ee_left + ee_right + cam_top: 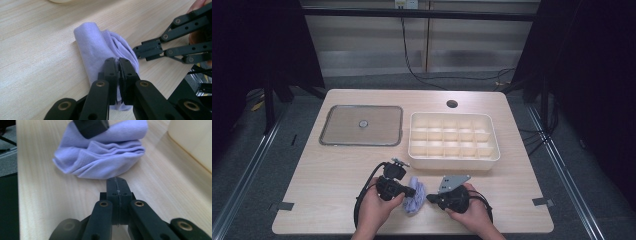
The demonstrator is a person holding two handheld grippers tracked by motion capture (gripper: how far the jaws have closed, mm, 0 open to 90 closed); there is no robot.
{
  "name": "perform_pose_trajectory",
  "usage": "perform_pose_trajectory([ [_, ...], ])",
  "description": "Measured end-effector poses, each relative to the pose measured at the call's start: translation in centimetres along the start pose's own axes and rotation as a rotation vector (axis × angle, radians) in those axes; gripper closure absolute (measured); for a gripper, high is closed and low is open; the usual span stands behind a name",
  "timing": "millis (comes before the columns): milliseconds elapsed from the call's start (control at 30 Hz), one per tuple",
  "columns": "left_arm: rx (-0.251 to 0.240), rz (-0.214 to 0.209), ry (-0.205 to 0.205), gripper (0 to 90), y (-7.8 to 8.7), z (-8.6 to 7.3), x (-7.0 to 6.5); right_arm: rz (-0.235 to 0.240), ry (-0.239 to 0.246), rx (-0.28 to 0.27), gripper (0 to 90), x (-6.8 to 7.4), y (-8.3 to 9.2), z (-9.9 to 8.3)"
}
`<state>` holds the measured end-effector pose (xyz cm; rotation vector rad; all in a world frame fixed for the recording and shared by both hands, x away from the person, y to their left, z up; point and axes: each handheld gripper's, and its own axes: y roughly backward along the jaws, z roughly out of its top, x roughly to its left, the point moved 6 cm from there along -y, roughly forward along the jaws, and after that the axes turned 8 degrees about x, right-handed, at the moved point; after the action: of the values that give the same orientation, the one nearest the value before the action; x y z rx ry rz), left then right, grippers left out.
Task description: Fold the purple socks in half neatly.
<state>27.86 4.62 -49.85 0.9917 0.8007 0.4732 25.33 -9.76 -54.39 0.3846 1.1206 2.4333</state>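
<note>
Pale wood grain covers the desk [337, 165], which stands among dark curtains with a glass-topped lid [361, 125] at its far left and a cream divided tray [455, 136] beside it on the right. Near the front edge, between the person's two hands, lies a folded lilac cloth [415, 195] (soft, ribbed at the hem, possibly a sock). The left tongs [119, 65] sit on top of the cloth with their jaws pressed together, pinching a fold of the fabric. The right tongs [117, 185] are closed too, jaw against jaw with nothing between them, their tips resting low over bare wood just short of the cloth's rounded edge. The tray's near wall stands close behind the cloth.
</note>
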Motion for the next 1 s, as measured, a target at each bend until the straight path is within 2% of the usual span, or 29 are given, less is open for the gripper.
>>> perform_pose_trajectory([
  [133,-0.016,0.001,0.008,85.8,0.2,0.1,-0.3,0.025,-0.007,-0.007,90.0,0.4,-0.1,0.2],
  [467,-0.012,-0.041,-0.048,85.9,0.3,0.2,-1.4,0.023,-0.018,-0.003,90.0,0.5,-0.3,0.3],
  [700,-0.011,-0.044,-0.06,85.9,-0.1,0.3,-1.9,0.015,-0.018,-0.005,90.0,0.5,-0.5,0.4],
  [733,0.0,-0.042,-0.079,85.9,-0.1,0.2,-1.9,0.015,-0.02,-0.006,90.0,0.5,-0.5,0.4],
  [833,0.018,-0.038,-0.097,85.9,-0.6,0.2,-2.2,0.019,-0.023,-0.008,90.0,0.5,-0.5,0.4],
  [1000,0.017,-0.034,-0.101,85.9,-1.3,0.2,-2.5,0.011,-0.027,-0.006,90.0,0.3,-0.5,0.5],
])
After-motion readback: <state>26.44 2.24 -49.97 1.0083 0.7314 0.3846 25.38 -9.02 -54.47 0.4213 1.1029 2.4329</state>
